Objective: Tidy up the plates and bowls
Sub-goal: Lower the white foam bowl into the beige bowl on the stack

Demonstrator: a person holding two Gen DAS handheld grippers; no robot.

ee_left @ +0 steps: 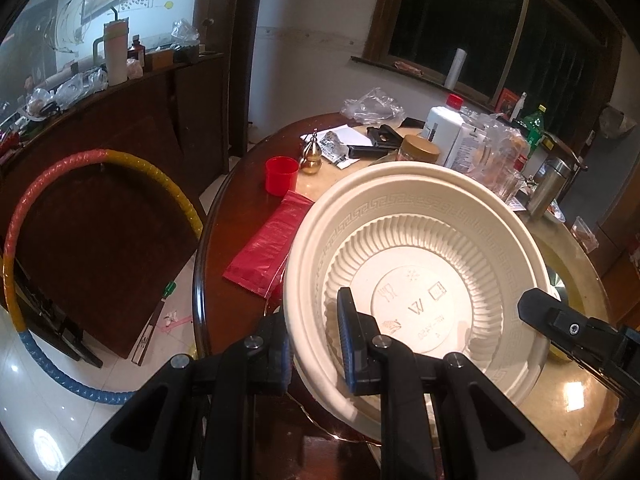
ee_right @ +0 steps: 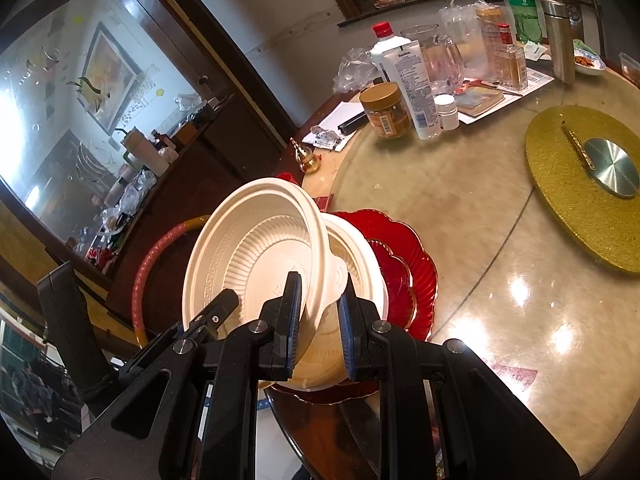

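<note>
Cream bowl [ee_right: 256, 248] is gripped at opposite rims by left gripper [ee_left: 316, 344] and right gripper [ee_right: 320, 320], tilted above another bowl [ee_right: 360, 256] already stacked on red plates [ee_right: 416, 264]; nesting appears unfinished.

Walls: white plaster [ee_left: 304, 60].
Window: dark panes [ee_left: 472, 28], wooden frame.
Floor: glossy pale tiles [ee_left: 52, 412].
Sideboard: dark wood [ee_left: 132, 112], cluttered top.
Counter: round, marbled top [ee_right: 460, 216], lamp glare.

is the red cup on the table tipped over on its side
No, the red cup stands upright with its mouth facing up, on the table just beyond the red plastic bag.
</note>
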